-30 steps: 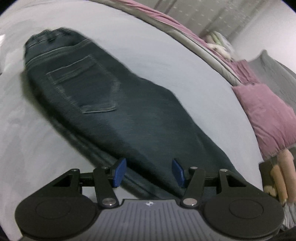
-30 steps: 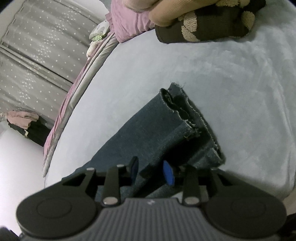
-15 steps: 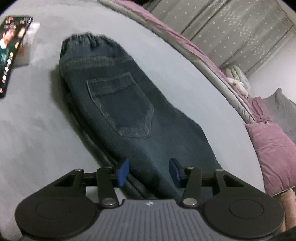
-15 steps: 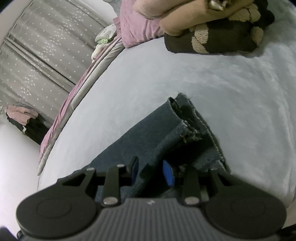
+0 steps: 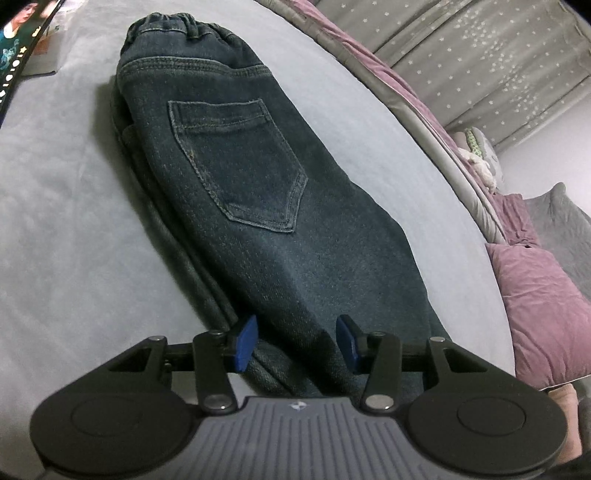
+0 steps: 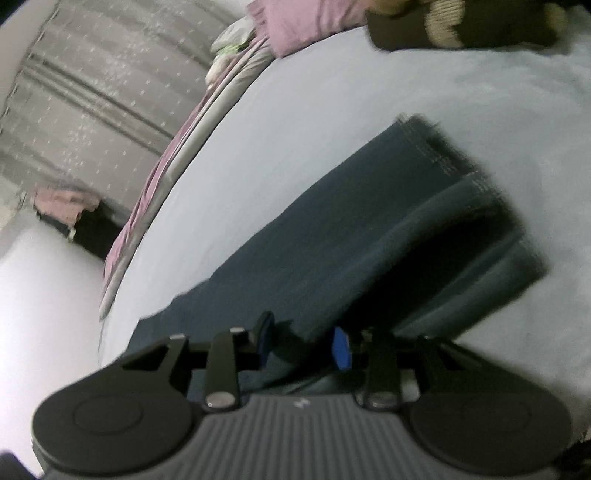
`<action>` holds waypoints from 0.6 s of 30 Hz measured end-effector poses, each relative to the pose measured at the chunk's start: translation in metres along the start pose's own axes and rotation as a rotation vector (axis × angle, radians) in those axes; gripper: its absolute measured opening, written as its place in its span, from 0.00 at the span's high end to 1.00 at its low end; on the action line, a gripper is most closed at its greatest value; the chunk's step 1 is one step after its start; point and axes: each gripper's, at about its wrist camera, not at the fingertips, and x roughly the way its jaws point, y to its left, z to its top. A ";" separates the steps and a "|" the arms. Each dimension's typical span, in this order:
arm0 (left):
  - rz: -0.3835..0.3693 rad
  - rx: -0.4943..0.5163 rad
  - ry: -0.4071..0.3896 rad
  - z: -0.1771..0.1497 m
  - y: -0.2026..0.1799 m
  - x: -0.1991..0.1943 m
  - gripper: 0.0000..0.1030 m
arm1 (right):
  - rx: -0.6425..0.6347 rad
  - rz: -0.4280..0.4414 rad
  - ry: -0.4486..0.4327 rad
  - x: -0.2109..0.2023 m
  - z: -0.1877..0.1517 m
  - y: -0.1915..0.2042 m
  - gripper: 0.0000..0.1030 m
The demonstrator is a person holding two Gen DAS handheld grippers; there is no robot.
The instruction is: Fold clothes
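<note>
Dark blue jeans (image 5: 258,221) lie folded lengthwise on the pale grey bed cover (image 5: 74,240), with the back pocket (image 5: 240,166) facing up and the elastic waistband (image 5: 177,29) at the far end. My left gripper (image 5: 295,343) hangs low over the thigh part. Its blue pads straddle the folded edge without pressing it. In the blurred right wrist view the leg (image 6: 351,229) runs away to its hem (image 6: 461,177). My right gripper (image 6: 303,347) has a raised ridge of denim between its pads, and its jaws are opening.
A pink pillow (image 5: 535,302) lies at the right of the bed, and a printed booklet (image 5: 18,55) lies at the far left. A dark cloth item with beige patches (image 6: 461,29) sits beyond the hem. Grey dotted curtains (image 5: 498,55) hang behind the bed.
The left gripper has sunk closer to the jeans, rolled, and narrowed its jaws. The right gripper has moved sideways; the leg now lies straighter and its hem is farther off.
</note>
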 end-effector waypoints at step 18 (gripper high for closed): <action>-0.030 -0.068 -0.015 0.003 0.012 -0.008 0.56 | -0.187 0.193 0.070 0.059 -0.055 0.087 0.60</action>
